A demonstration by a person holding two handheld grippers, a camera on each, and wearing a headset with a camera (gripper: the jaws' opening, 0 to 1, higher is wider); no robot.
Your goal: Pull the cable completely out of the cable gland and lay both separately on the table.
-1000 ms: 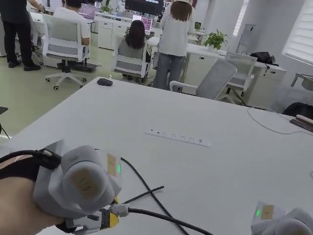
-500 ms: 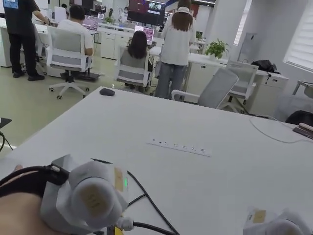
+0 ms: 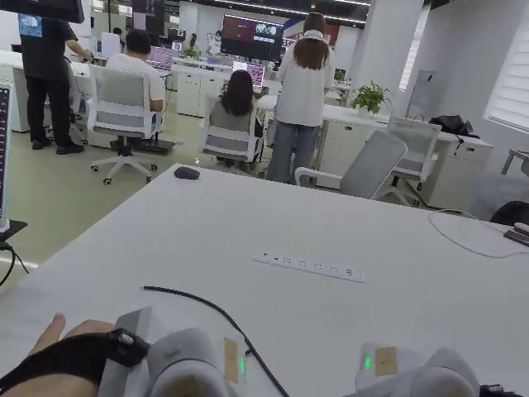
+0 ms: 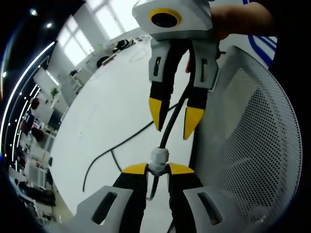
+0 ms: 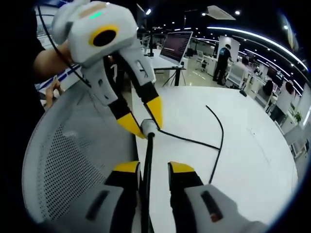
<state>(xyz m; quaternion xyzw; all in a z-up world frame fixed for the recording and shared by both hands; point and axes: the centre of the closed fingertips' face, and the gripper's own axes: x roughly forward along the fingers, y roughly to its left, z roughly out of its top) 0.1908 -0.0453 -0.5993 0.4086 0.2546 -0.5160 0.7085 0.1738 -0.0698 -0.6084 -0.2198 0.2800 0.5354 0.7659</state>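
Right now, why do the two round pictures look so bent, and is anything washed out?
Left gripper view: fisheye lens bows the table and chair mesh; windows at upper left glare white; the cable gland in the left claw looks sharp. Right gripper view: same bowing, ceiling lights smear into arcs. Head view: straight lines, even soft light.

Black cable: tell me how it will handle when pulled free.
Probably floppy: the cable lies in loose curves across the table. Likely light and thin, so it may slither once free of the cable gland.
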